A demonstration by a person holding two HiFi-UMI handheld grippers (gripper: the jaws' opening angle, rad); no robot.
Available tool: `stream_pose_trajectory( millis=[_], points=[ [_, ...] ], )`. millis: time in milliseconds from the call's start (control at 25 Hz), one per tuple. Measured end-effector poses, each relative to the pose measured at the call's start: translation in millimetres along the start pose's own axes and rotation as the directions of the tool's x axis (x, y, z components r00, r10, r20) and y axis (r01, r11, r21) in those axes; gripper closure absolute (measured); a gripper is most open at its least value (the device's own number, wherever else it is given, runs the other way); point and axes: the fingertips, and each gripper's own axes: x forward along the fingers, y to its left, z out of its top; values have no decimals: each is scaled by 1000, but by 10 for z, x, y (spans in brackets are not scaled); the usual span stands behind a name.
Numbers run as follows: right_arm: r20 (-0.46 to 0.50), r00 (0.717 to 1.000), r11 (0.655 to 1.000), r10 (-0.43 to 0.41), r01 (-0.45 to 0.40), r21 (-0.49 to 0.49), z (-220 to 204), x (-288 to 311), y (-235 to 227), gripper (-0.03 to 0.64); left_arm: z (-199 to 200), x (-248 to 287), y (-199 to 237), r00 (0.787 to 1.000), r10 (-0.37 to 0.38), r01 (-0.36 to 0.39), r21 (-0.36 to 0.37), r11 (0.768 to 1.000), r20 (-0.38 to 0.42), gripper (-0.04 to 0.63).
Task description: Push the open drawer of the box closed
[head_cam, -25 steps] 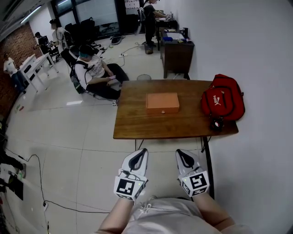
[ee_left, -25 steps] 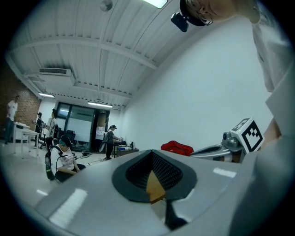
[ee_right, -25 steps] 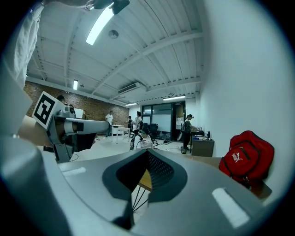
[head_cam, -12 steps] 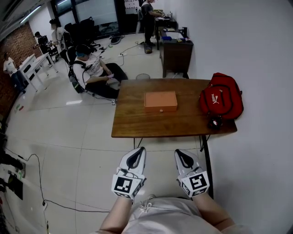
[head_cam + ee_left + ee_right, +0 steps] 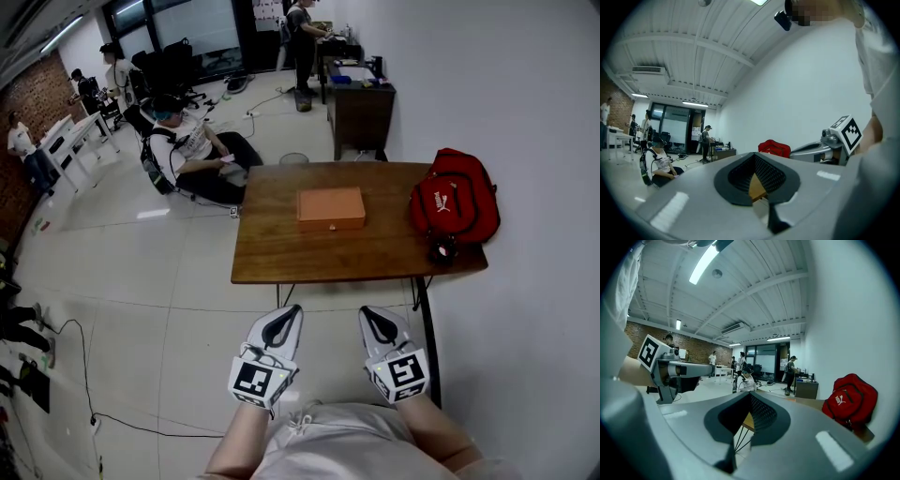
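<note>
Orange box (image 5: 331, 208) on the table (image 5: 281, 258) at 12 o'clock, drawer (image 5: 331, 225) looks flush: closed or barely ajar. Left gripper (image 5: 289, 317), right gripper (image 5: 374, 321): jaws closed, empty, well short of it.

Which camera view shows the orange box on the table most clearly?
The head view: the orange box lies whole on the wooden table, with its top and front face visible. The left gripper view shows only a brown sliver, box or table unclear. The right gripper view shows the table edge, no box.
</note>
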Motion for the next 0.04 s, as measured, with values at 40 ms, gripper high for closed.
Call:
stream_pose_trajectory(
  millis=[40],
  points=[
    [-2, 1000, 1000, 4, -4, -3, -6, 8, 8, 614, -14, 11, -21, 1000, -13, 13, 12, 1000, -7, 591]
  ],
)
